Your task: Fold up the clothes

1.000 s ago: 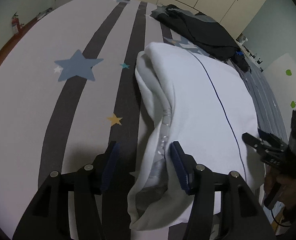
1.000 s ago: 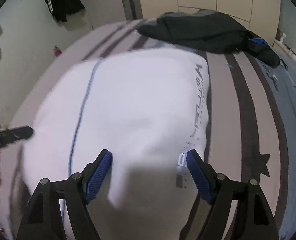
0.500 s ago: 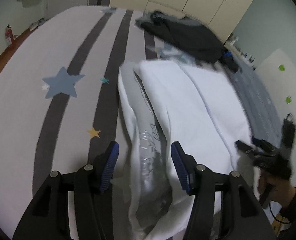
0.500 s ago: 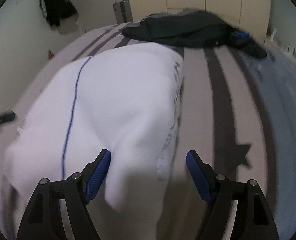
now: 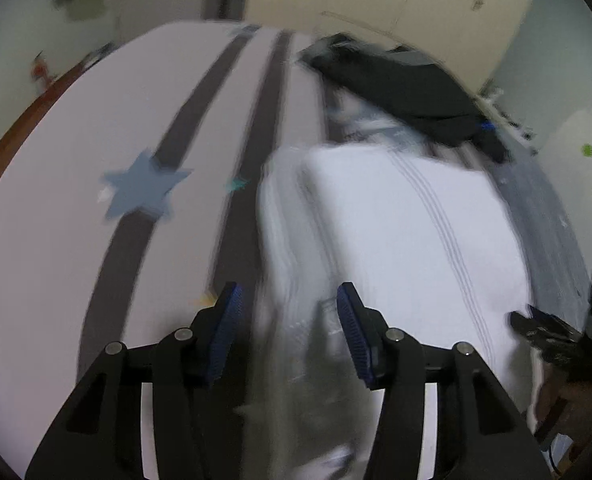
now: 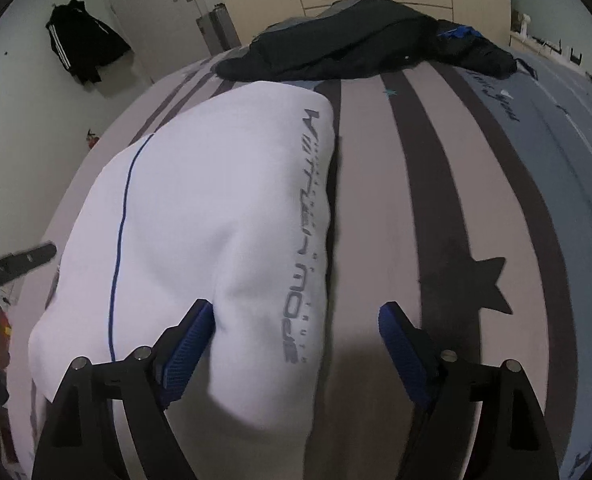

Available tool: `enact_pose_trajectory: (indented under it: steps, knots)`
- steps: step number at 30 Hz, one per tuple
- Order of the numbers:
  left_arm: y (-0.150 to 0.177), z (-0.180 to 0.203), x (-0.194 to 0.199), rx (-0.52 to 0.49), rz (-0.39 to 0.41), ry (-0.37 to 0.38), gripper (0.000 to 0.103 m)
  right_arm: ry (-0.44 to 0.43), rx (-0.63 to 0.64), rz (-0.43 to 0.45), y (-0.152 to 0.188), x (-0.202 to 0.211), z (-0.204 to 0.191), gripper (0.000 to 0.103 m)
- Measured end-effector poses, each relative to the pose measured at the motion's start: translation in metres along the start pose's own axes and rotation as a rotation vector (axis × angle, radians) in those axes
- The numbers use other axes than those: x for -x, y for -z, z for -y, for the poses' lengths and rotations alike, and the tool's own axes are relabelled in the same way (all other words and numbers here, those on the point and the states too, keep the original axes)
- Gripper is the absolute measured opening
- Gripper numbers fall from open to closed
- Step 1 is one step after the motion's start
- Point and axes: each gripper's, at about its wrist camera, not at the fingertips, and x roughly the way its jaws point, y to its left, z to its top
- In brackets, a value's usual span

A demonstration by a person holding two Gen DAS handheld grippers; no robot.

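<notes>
On bed, white top (image 6: 216, 216) btwn both tools' open jaws

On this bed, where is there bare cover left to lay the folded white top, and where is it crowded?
Free: the striped cover left of the white top, around the blue star, and the strip right of it by the dark star. Crowded: the far end, under the dark clothes.
</notes>
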Motion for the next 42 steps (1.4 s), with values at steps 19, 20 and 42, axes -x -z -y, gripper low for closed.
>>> enact_pose_trajectory:
  steps: [19, 20, 42]
  knots:
    - [-0.007, 0.016, -0.086, -0.022, -0.078, -0.054, 0.002, 0.171, 0.068, 0.091, -0.076, -0.055, -0.003, 0.044]
    - [-0.012, 0.017, -0.083, -0.019, -0.076, -0.045, 0.002, 0.166, 0.061, 0.084, -0.079, -0.053, -0.002, 0.044]
    - [-0.073, 0.003, -0.091, 0.051, -0.006, -0.053, 0.002, 0.224, 0.059, 0.13, -0.119, -0.05, -0.014, 0.032]
